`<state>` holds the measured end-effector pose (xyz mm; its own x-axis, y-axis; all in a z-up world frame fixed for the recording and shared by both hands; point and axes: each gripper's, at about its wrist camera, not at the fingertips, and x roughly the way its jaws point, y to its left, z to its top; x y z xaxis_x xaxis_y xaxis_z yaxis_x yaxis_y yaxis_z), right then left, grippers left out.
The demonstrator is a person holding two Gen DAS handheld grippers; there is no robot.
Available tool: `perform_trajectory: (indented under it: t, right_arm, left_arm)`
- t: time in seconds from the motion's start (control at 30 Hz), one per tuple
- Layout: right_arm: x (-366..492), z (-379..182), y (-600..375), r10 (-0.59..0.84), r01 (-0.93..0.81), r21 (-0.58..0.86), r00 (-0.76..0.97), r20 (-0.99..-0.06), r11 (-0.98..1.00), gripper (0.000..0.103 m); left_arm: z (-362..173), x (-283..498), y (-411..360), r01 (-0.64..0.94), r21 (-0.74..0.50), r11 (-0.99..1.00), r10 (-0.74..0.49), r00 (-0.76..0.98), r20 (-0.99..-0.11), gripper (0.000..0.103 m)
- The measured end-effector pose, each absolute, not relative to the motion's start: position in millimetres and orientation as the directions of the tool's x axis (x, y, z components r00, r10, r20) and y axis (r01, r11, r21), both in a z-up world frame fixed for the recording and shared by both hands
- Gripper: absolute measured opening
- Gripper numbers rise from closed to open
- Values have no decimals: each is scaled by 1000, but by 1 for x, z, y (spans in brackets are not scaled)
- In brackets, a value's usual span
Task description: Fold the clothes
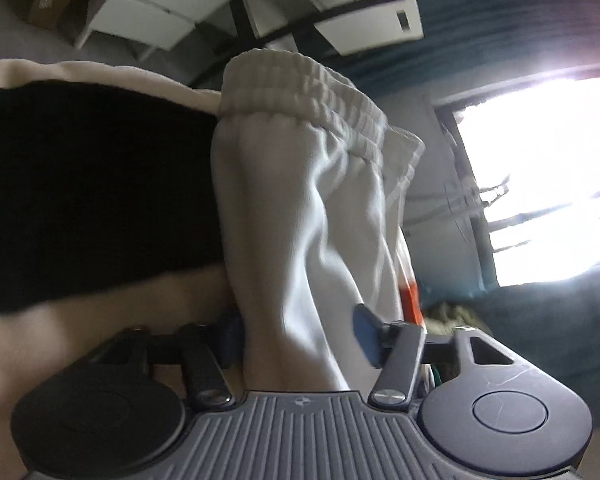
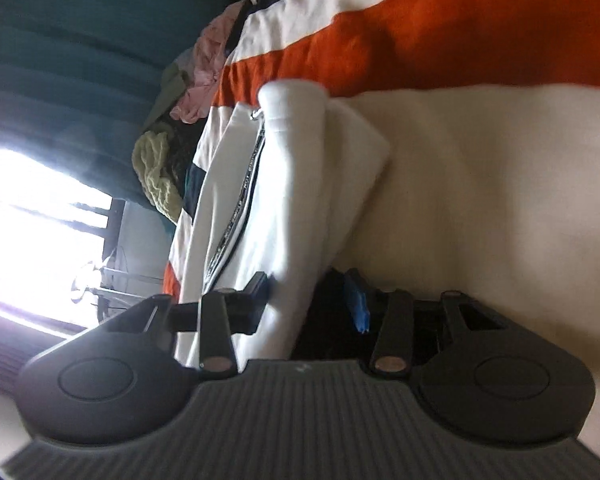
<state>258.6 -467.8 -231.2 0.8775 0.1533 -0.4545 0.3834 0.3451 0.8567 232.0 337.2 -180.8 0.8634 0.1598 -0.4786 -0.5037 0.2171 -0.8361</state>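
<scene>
Left wrist: left gripper (image 1: pixel 298 334) pinches bunched white shorts (image 1: pixel 300 208), elastic waistband (image 1: pixel 300 88) far end, over striped bedding (image 1: pixel 100 184). Right wrist: right gripper (image 2: pixel 312 296) has the shorts (image 2: pixel 284 184) between its pads, grip looks closed on cloth. Soft, light, limp; judged best held at waistband corners or hem.

A bright window (image 1: pixel 548 176) glares at three o'clock in the left view, teal curtains (image 2: pixel 80 32) hang at ten o'clock in the right view, and white cabinets (image 1: pixel 160 12) stand at eleven o'clock.
</scene>
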Motion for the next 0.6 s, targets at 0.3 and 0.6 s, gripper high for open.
perform_trajectory:
  t: [0.3,0.6]
  right_arm:
    - [293,-234,-500,50,383,871,908,-417,309,18]
    - [266,-195,-508,49,309,891,938,-343,333,11]
  left_arm:
    - [-178,231,345,-437,-872,221,257,888,-381,14]
    - [-158,198,340,-413,-852,322,281,901,-331,13]
